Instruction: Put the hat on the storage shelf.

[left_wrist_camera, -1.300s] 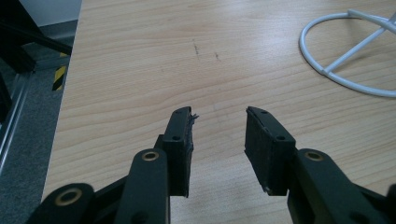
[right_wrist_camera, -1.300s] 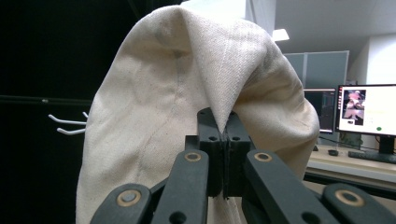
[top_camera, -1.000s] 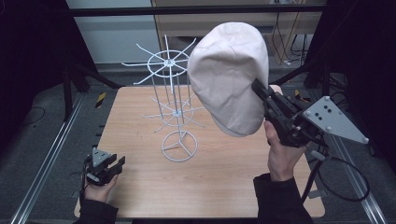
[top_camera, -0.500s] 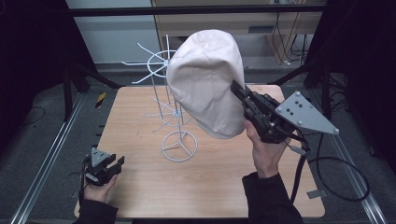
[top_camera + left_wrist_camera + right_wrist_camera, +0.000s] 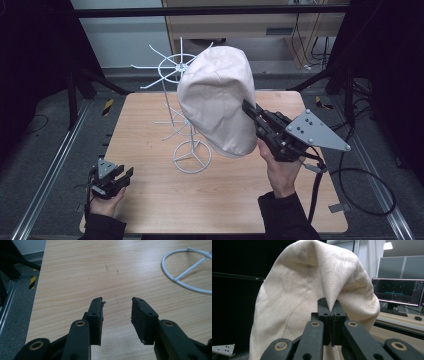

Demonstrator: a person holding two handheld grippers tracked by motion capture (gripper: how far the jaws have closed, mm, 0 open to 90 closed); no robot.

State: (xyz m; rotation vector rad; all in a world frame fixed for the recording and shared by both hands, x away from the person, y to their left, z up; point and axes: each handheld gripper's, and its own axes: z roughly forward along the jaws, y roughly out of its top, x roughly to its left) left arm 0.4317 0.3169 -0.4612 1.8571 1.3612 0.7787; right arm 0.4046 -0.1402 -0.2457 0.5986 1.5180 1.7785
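One cream cloth hat (image 5: 217,100) and one white wire rack (image 5: 182,112) are on view. The right tongs (image 5: 248,107) pinch a fold of the hat's fabric and hold it in the air above the table (image 5: 150,195), just in front of the rack, its long axis roughly upright, crown uppermost. The left tongs (image 5: 120,179) rest low near the table's front left corner, jaws apart, holding nothing.

Lab: framed table (image 5: 150,125), monitor (image 5: 398,292)

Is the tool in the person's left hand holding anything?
No, the left gripper has its jaws apart with bare wooden table showing between them.
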